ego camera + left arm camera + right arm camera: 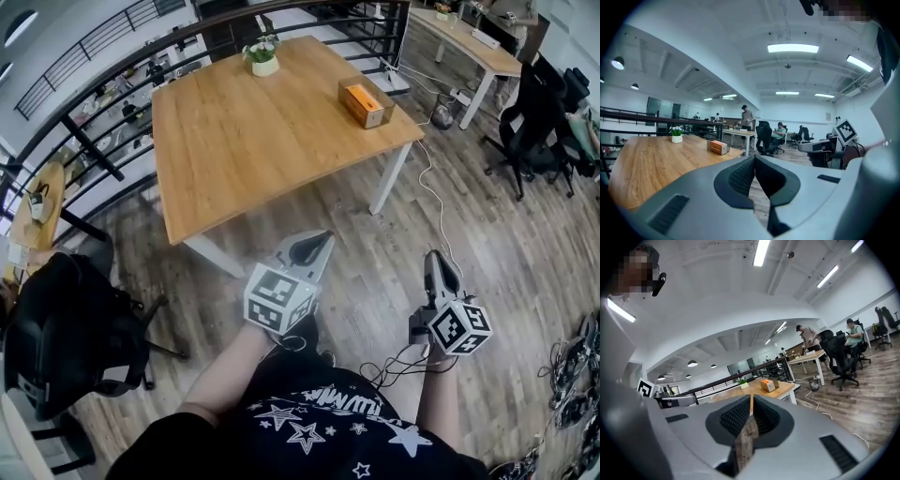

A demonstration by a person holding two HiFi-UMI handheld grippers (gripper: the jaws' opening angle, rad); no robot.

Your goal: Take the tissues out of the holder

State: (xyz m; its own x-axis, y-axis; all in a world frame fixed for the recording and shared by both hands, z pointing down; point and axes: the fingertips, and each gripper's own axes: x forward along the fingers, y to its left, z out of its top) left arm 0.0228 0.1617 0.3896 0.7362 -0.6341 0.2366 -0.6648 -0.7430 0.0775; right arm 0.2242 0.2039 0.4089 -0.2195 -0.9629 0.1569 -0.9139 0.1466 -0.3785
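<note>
The tissue holder (366, 101), a wooden box with an orange tissue pack in it, stands near the far right edge of the wooden table (262, 141). It also shows as the holder (717, 147) in the left gripper view and the holder (769, 385) in the right gripper view, small and far off. Both grippers hang over the floor in front of the table, well short of the holder. My left gripper (325, 240) has its jaws together with nothing between them (754, 158). My right gripper (437, 255) is likewise shut and empty (752, 397).
A small potted plant (263, 58) sits at the table's far edge. A black railing (103, 103) runs behind the table. A black chair (66, 328) is at the left, office chairs (534, 122) and a second desk (469, 42) at the right. Cables (431, 197) trail across the floor.
</note>
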